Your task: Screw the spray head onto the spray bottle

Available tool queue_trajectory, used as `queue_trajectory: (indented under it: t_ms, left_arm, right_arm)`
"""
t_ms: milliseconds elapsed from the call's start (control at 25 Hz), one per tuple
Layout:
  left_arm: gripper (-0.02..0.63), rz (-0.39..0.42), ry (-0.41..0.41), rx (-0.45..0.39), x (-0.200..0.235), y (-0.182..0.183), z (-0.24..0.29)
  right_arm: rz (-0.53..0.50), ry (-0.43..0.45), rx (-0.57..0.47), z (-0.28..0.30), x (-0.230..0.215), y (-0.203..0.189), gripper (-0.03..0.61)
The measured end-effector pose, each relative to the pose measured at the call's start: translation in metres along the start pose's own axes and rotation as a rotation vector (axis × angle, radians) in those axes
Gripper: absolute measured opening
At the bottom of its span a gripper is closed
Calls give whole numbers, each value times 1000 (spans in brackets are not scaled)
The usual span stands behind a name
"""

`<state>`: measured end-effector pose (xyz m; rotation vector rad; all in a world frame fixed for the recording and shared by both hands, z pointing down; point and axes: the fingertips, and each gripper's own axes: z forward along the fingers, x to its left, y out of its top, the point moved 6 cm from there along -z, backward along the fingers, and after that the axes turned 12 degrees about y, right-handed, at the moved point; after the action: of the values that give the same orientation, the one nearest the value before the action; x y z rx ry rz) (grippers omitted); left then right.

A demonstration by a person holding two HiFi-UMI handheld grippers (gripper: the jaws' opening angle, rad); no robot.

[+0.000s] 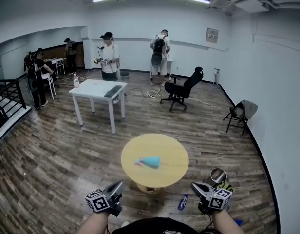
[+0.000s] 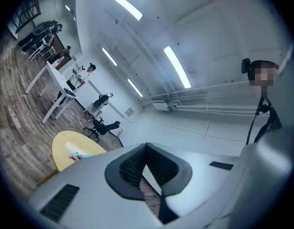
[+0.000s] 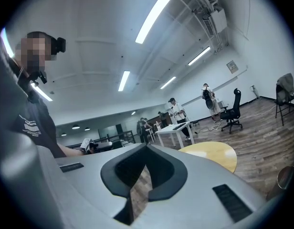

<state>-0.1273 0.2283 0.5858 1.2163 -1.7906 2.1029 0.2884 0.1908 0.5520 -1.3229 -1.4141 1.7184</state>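
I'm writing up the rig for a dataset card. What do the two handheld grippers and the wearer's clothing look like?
The left gripper and right gripper match: grey bodies and black ribbed jaw pads, and each carries a white cube with black square markers. The person wears a black T-shirt, and no sleeves cover the forearms.

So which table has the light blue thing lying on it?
The round yellow table, the nearest one; the light blue thing lies near its middle. The white rectangular table farther back holds a bottle and a dark flat item.
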Motion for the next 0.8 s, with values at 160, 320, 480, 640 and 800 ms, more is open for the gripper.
queue_trajectory:
  t_ms: [160,320,480,640,800]
  left_arm:
    - [5,-10,-17,35,67,49,24]
    - [5,40,-49,85,133,101,41]
    - [5,50,-64,136,180,125,70]
    - [3,18,-79,175,199,118,112]
    - [5,-1,-56,213,207,102,164]
  right_arm:
    - [1,-22,-6,78,-24,4,3]
    - [-22,-51,28,158,-42,0,3]
    - [-10,-56,58,213,-68,-8,3]
    - [-14,-56,118,228,-108,-12,5]
    - [13,-35,124,232,-172,-8,14]
